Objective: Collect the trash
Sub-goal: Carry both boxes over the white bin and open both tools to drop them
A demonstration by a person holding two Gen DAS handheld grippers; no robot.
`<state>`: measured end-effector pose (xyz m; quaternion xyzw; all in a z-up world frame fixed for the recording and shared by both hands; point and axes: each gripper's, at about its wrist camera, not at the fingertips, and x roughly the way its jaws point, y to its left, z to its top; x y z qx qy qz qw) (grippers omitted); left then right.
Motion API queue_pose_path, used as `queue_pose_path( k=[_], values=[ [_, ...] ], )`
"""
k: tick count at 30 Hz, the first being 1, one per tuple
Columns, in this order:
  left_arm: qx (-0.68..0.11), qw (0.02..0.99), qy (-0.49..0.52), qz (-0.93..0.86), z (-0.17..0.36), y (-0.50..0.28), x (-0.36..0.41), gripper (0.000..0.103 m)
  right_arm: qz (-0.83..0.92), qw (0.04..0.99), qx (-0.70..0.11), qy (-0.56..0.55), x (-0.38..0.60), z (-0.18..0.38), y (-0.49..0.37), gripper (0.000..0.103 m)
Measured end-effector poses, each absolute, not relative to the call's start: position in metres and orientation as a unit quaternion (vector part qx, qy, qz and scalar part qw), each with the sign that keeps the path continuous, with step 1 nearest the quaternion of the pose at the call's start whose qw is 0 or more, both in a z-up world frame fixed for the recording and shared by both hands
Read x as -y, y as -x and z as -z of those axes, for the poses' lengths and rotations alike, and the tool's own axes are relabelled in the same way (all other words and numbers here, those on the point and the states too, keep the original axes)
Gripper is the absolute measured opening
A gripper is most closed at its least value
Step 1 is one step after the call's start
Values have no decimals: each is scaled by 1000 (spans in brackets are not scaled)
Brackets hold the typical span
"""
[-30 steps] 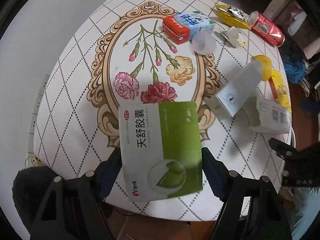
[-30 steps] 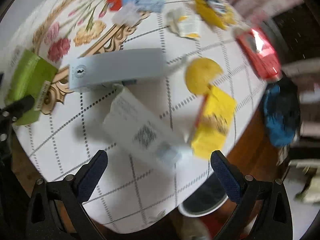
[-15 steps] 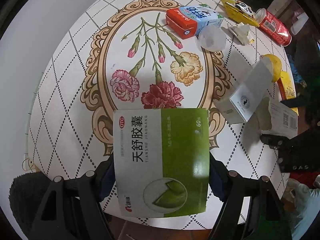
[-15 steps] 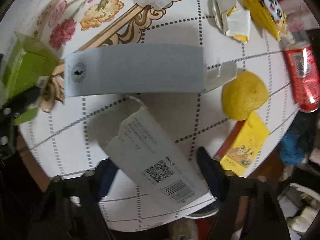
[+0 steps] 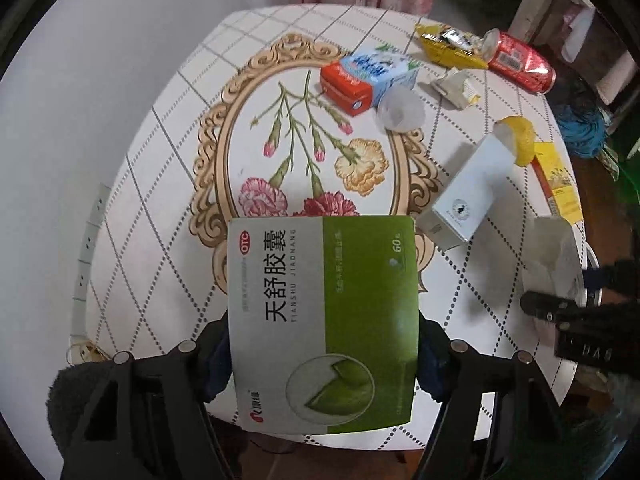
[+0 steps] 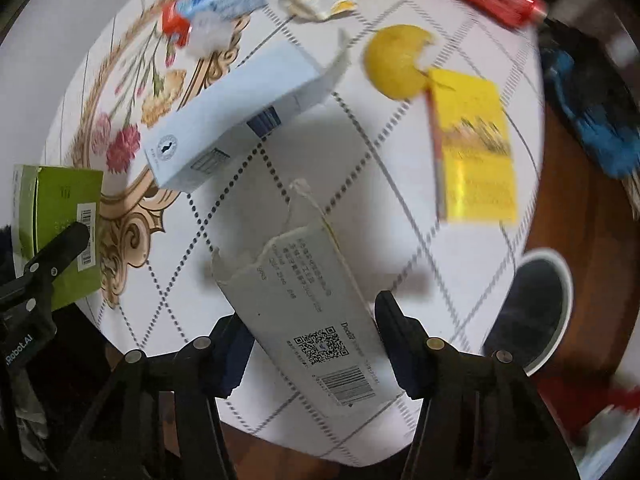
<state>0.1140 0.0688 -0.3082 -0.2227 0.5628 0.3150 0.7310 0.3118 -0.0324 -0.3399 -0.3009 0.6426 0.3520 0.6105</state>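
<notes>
While both grippers hold items clear of the table (image 5: 160,184): left gripper (image 5: 324,354) pinching green medicine box (image 5: 324,320); right gripper (image 6: 316,340) clamping torn white carton (image 6: 308,312). Outstanding, far side: red can (image 5: 520,62), milk carton (image 5: 368,78), lemon (image 6: 396,60). Bin (image 6: 528,312) near right.

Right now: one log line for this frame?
left gripper: shut on green box | right gripper: shut on torn grey carton | both above table | bin below edge
</notes>
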Motion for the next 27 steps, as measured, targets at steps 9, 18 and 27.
queue_pose_path(
  k=[9,18,27],
  values=[
    [-533,765,180,-313,262,-112,-33,68,-334,701,-621,108,103,305,-280,58],
    [-486,826,137,-251,194,-156,30,68,-296,758,-580,-23,219,243,-281,58],
    [-486,856,132,-119,168,-257,117,68,-202,800,-559,-81,357,218,-345,58]
  ],
)
